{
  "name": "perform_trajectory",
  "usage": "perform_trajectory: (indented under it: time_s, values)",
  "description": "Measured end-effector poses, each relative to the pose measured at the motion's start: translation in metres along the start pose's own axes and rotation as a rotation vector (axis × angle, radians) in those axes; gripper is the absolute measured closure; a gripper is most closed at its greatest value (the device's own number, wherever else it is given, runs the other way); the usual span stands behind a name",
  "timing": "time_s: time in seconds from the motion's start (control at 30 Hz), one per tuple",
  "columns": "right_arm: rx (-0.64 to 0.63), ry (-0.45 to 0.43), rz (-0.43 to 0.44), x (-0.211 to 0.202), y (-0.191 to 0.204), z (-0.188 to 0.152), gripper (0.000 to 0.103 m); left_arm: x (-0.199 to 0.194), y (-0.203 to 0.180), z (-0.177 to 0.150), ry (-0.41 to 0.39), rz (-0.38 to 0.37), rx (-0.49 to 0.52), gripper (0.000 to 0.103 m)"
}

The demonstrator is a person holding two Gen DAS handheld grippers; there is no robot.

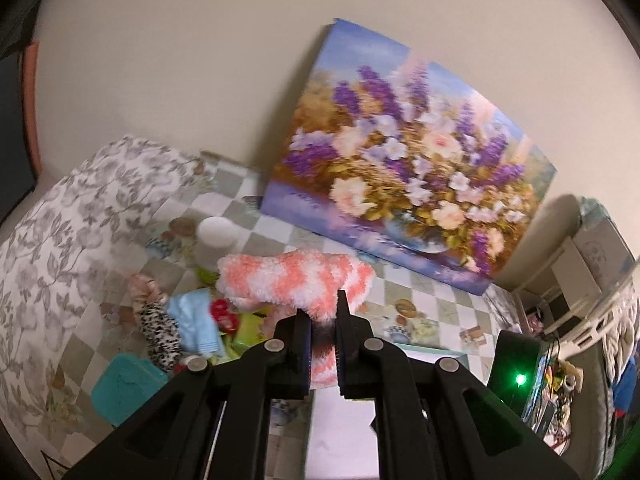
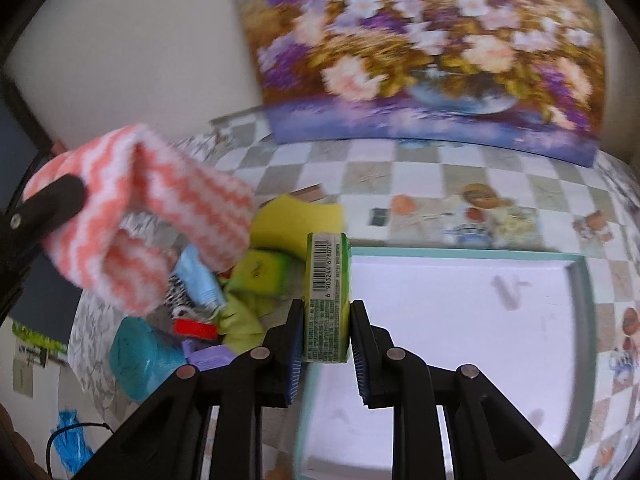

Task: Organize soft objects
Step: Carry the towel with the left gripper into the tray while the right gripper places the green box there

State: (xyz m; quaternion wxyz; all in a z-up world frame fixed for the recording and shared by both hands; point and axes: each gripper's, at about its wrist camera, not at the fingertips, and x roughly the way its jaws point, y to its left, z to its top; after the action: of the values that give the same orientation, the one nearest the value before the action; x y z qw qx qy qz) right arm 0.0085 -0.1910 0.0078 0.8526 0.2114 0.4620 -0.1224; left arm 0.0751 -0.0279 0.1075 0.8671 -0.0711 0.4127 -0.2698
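Left wrist view, left gripper fingers clamped on fluffy pink-and-white sock, right gripper fingers gripping green tissue pack over white tray.

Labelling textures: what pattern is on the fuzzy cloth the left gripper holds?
The fuzzy cloth has coral-pink and white zigzag stripes, clearest in the right wrist view; left gripper clamps it.

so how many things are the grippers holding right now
2. The left gripper is shut on the fluffy pink-and-white striped cloth, lifted above the pile. The right gripper is shut on the small green barcoded packet, upright at the white tray's left edge.
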Motion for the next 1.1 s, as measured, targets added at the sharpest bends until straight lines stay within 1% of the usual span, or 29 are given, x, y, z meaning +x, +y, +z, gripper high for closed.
perform_trajectory:
  time_s: [0.1, 0.13, 0.23, 0.3, 0.33, 0.4, 0.53, 0.67, 0.77, 0.93, 1.1]
  values:
    - [0.052, -0.014, -0.044, -0.007, -0.028, 0.0, 0.079, 0.007, -0.019, -0.007, 0.02, -0.027, 0.036, 0.094]
    - [0.066, -0.017, -0.073, -0.008, -0.039, -0.001, 0.079, 0.011, -0.027, -0.011, 0.034, -0.039, 0.051, 0.094]
    - [0.116, -0.017, -0.137, -0.012, -0.07, -0.004, 0.079, 0.026, -0.047, -0.023, 0.082, -0.073, 0.094, 0.094]
    - [0.149, -0.013, -0.163, -0.013, -0.09, -0.005, 0.079, 0.037, -0.061, -0.032, 0.111, -0.076, 0.132, 0.093]
    - [0.172, -0.007, -0.19, -0.013, -0.104, -0.007, 0.079, 0.043, -0.069, -0.037, 0.132, -0.081, 0.149, 0.093]
    - [0.204, 0.003, -0.225, -0.014, -0.123, -0.011, 0.079, 0.053, -0.078, -0.046, 0.165, -0.101, 0.166, 0.094]
    - [0.271, 0.02, -0.237, -0.016, -0.159, -0.019, 0.079, 0.071, -0.098, -0.066, 0.224, -0.113, 0.216, 0.093]
    - [0.291, 0.026, -0.275, -0.02, -0.178, -0.023, 0.079, 0.081, -0.114, -0.081, 0.255, -0.129, 0.258, 0.093]
    - [0.305, 0.023, -0.284, -0.024, -0.19, -0.026, 0.079, 0.089, -0.119, -0.087, 0.267, -0.136, 0.278, 0.093]
    - [0.328, 0.027, -0.279, -0.022, -0.197, -0.027, 0.079, 0.118, -0.112, -0.099, 0.333, -0.108, 0.264, 0.093]
    - [0.298, 0.062, -0.3, -0.007, -0.193, -0.029, 0.079, 0.149, -0.097, -0.115, 0.4, -0.031, 0.266, 0.093]
